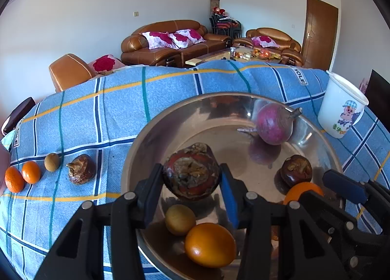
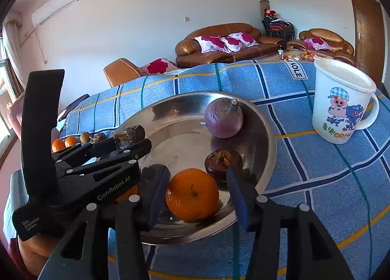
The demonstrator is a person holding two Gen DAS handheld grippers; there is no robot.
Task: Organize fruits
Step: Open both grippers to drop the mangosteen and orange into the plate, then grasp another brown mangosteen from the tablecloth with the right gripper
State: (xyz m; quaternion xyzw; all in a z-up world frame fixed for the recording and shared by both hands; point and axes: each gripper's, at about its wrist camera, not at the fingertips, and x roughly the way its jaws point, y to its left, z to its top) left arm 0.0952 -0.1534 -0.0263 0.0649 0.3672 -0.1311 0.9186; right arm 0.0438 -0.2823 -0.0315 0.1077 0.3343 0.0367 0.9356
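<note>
steel bowl (image 1: 156, 133) on the table holds six fruits; four sit in a row (image 1: 48, 172) on the cloth. left gripper (image 1: 191, 177) fingers clamp a brown fruit (image 1: 191, 172); right gripper (image 2: 197, 194) fingers straddle an orange (image 2: 192, 194), seemingly not pressing. much remains.

Home living room. Brown leather sofa (image 1: 170, 41) with pink-flowered white cushions (image 1: 173, 37), matching brown leather armchair (image 1: 270, 41), low wooden coffee table (image 1: 214, 57) cluttered with snacks. White wall-mounted air conditioner (image 2: 54, 5), brown wooden door (image 1: 320, 33), plain white walls. Foreground table under blue checked cloth (image 1: 102, 109); white plastic cartoon-pig mug (image 2: 341, 102).
</note>
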